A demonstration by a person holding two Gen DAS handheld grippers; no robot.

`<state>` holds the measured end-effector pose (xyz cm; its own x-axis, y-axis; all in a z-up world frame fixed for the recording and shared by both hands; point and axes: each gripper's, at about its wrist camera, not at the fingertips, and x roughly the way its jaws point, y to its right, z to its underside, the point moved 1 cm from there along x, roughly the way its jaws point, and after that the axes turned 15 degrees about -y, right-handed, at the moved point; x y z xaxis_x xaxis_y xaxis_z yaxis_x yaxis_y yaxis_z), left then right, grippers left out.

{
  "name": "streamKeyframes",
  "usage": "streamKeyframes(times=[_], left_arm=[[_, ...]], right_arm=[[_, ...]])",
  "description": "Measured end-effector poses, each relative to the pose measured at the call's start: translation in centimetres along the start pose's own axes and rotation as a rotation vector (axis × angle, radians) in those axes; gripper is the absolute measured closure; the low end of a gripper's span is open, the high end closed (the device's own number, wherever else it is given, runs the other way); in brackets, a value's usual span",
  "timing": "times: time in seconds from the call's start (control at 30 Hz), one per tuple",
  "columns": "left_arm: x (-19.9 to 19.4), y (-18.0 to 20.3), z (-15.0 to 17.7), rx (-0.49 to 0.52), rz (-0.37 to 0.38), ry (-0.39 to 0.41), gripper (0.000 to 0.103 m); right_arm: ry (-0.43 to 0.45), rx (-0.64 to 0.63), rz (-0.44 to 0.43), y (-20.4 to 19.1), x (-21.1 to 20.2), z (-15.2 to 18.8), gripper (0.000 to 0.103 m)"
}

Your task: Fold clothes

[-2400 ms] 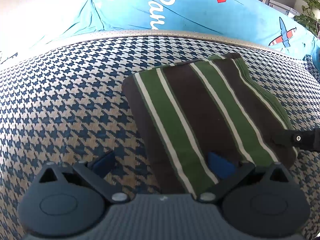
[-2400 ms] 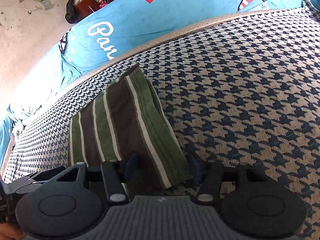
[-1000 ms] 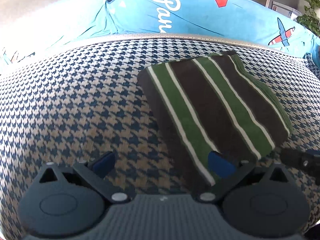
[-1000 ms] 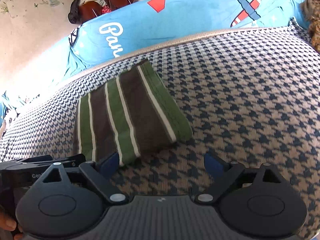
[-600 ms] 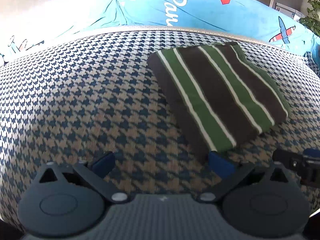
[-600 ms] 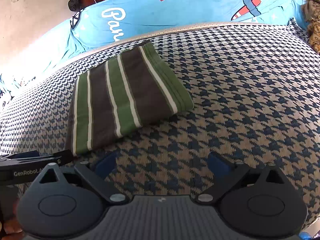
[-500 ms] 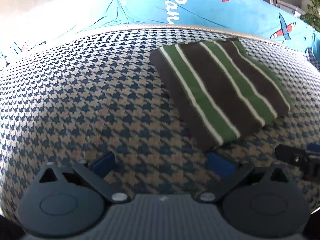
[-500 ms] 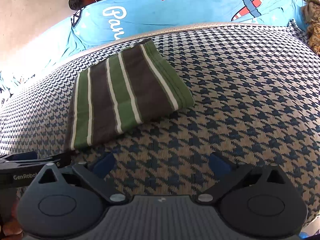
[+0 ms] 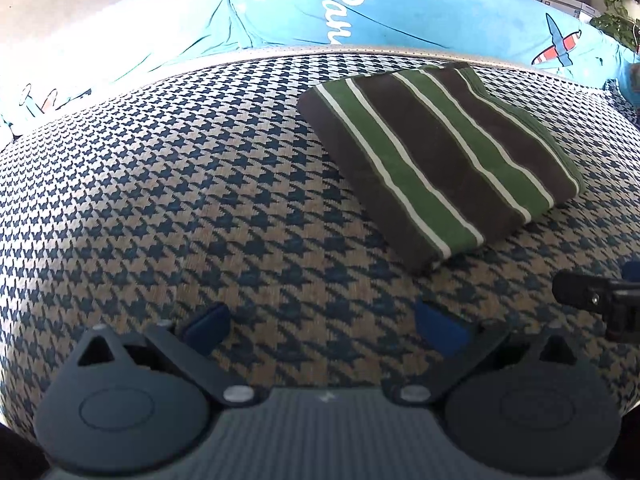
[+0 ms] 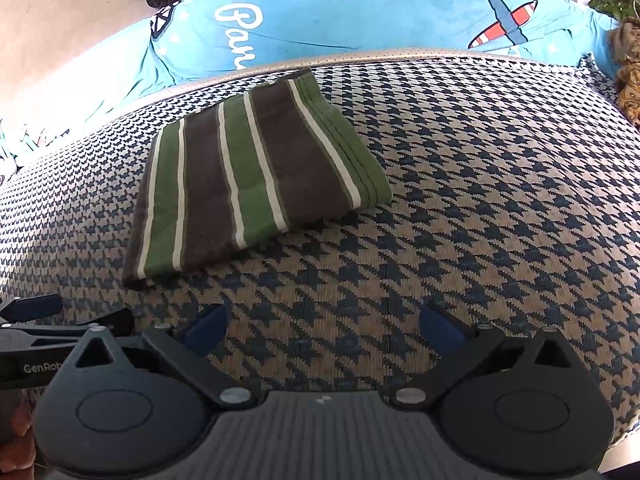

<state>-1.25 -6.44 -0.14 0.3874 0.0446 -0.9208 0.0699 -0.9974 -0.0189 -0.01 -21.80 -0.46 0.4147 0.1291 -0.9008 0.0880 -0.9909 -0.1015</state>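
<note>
The folded striped garment (image 9: 436, 164), with green and brown bands edged by thin white lines, lies flat on the houndstooth cushion (image 9: 180, 184), out of both grippers' reach.

In the left wrist view, the left gripper (image 9: 322, 326) has its jaws spread wide with nothing between them, only bare houndstooth fabric. The garment sits at about 1 o'clock from it, its nearest corner a little way beyond the right blue fingertip (image 9: 440, 328) and not touching it. A dark part of the right gripper shows at 3 o'clock at the frame edge.

In the right wrist view, the right gripper (image 10: 322, 326) is likewise released, its jaws fully apart over bare cushion. The garment (image 10: 256, 176) lies at about 11 o'clock from it, its near corner just beyond the left blue fingertip (image 10: 206, 328), apart from it. The left gripper's body appears at 9 o'clock.

A blue printed cover (image 10: 360, 20) runs behind the cushion at 12 o'clock.
</note>
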Motion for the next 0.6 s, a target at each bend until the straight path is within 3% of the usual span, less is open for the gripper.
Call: streamKeyframes(times=[0.2,0.6], left_arm=[[0.0,0.0,0.7,0.001,0.005,-0.004,0.0],[-1.1,-0.7,2.9,-0.002,0.004,0.007,0.0]], right_arm=[[-0.019,-0.075,0.076,-1.4,0.3,1.0,0.0],[-0.042,-0.125,0.067,-1.6,0.0,2.1,0.0]])
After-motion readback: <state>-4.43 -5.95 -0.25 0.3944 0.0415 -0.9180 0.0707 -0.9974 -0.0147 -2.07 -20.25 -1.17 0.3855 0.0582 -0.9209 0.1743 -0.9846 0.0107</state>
